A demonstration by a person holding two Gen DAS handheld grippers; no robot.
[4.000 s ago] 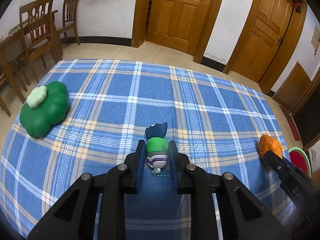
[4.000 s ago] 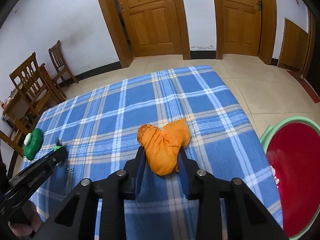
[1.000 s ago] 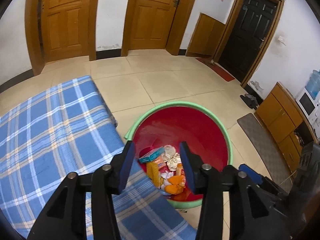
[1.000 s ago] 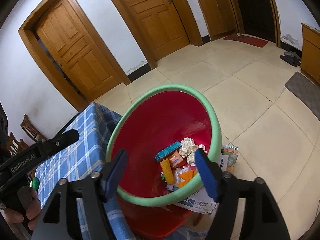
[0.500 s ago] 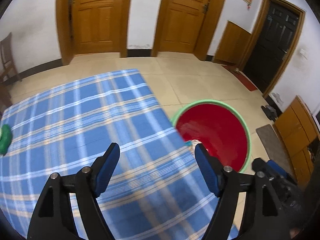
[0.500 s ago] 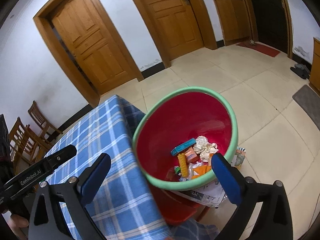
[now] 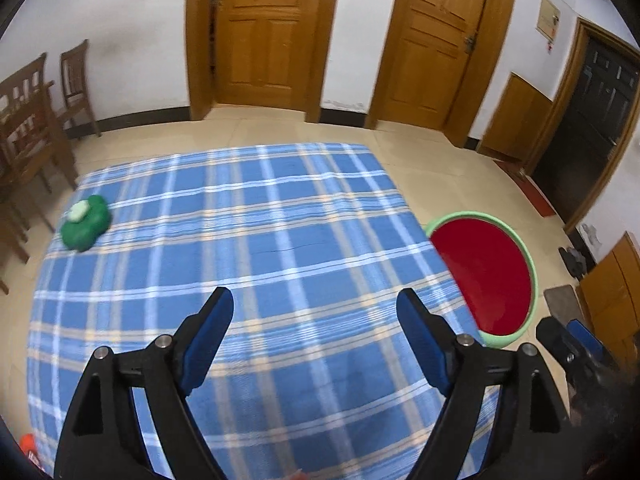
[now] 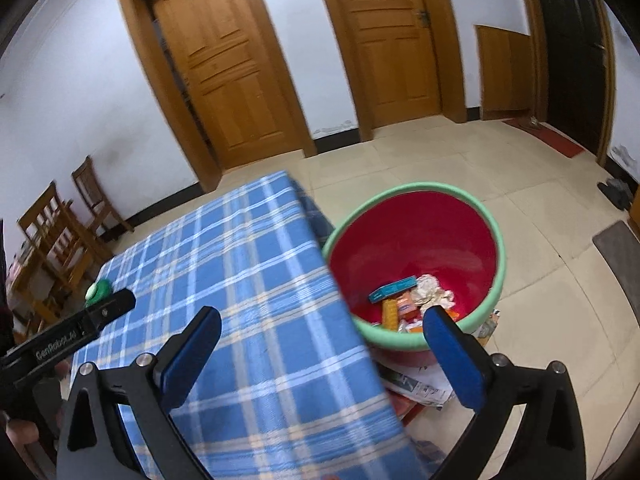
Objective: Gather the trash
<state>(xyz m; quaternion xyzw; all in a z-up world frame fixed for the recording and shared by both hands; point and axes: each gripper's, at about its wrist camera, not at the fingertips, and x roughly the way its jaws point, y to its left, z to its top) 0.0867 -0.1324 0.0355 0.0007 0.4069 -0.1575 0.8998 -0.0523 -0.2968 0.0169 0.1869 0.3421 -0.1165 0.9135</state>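
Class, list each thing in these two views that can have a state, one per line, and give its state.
Left gripper: open, nothing between its jaws, which have just been opening.
Right gripper: open, nothing between its jaws.
Red bin with green rim: upright beside the table, trash lying in its bottom.
Green clover-shaped plush: lying on the blue plaid tablecloth.
Two wooden doors: shut.
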